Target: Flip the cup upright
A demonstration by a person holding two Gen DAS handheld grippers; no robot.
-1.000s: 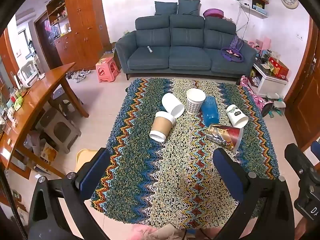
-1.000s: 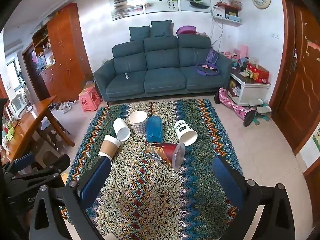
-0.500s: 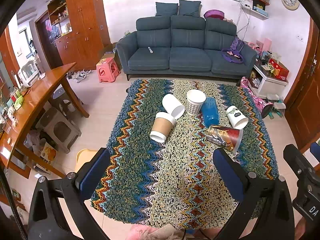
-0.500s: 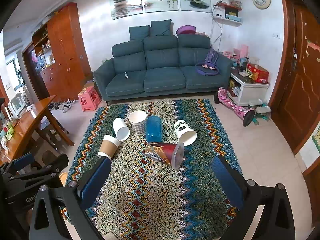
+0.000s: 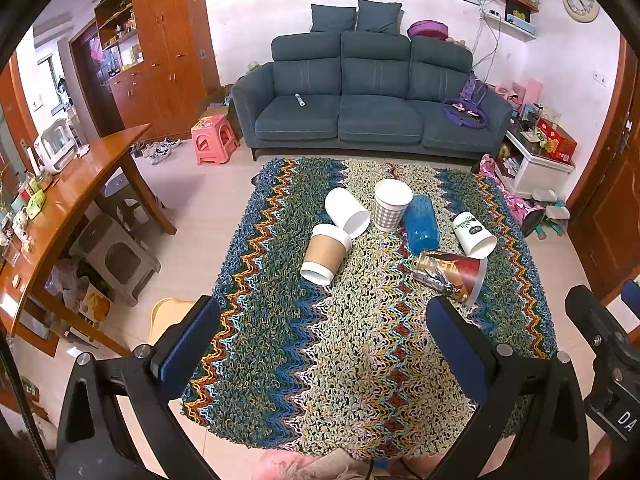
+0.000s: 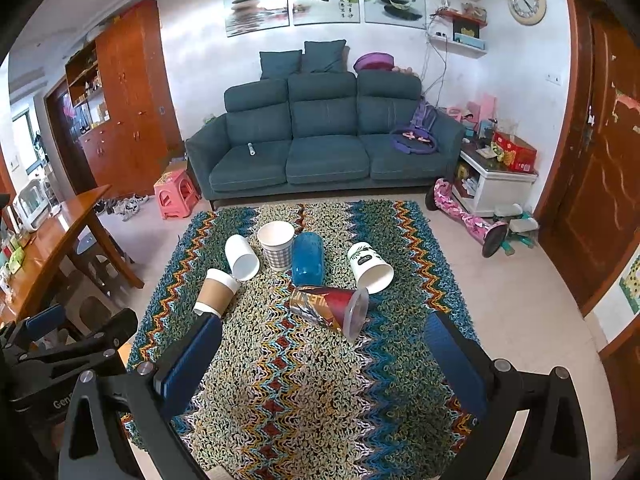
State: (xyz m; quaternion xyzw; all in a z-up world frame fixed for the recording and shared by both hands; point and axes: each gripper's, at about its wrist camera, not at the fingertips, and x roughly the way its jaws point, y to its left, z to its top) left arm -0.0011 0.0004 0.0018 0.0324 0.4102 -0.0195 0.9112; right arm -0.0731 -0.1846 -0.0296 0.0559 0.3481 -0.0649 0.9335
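Both the left gripper point(image 5: 322, 354) and the right gripper point(image 6: 320, 356) hang with jaws wide apart and empty above the near part of the knitted cloth point(image 6: 304, 392) covering the counter. Closest lies the red printed cup point(image 6: 328, 306), on its side with its clear rim toward the right, beside other toppled cups. It looks light, thin-walled and easily crushed, so a gentle pinch across the mid-body seems wisest

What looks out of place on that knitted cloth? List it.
Five cups lie tipped on the knitted cloth: brown sleeved cup, plain white cup, blue cup, leaf-print cup, red printed cup. Only the checked cup stands upright. No spills visible.
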